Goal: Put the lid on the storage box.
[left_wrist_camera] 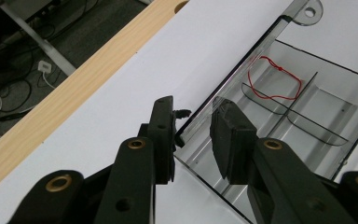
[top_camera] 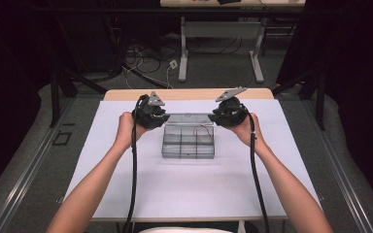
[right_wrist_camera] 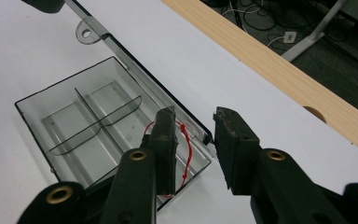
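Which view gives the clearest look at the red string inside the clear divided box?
The left gripper view: the red string lies unobstructed as a full loop in one compartment of the clear box. In the right gripper view a finger covers part of it; in the high view it is tiny.

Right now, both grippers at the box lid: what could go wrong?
1. Both the left gripper and the right gripper stand open astride the raised lid of the clear compartment box; uneven closing could twist the lid or its hinge.
2. The box looks light, so a push could slide it across the table.
3. The red string lies loose beside the lid and could get pinched.
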The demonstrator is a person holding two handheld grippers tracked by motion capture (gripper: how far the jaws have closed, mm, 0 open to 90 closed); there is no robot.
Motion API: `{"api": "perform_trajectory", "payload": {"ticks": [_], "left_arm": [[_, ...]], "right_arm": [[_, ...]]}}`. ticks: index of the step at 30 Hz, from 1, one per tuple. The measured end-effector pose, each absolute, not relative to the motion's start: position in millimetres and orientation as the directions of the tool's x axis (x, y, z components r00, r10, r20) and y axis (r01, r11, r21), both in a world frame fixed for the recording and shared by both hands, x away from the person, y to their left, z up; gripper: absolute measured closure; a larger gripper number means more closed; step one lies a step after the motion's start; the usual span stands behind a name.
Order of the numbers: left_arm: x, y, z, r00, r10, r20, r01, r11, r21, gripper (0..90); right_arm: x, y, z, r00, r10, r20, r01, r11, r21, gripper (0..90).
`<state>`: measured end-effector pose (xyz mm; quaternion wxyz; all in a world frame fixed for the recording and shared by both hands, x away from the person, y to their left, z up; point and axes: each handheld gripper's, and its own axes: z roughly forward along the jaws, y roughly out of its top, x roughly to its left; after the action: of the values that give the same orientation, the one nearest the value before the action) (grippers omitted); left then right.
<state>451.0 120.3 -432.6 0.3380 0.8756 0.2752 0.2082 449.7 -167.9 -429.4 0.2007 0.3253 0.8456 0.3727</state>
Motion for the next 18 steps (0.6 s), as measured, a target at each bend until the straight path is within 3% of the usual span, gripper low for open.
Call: {"api": "perform_trajectory", "payload": {"ticks": [18], "left_arm": [[438, 119, -438, 0.765, 0.613, 0.199, 0.319, -0.628, 0.71, 67.8]], "right_arm": [[438, -170, -436, -0.719, 0.688, -0.097, 0.389, 0.515, 0.763, 68.0]]}}
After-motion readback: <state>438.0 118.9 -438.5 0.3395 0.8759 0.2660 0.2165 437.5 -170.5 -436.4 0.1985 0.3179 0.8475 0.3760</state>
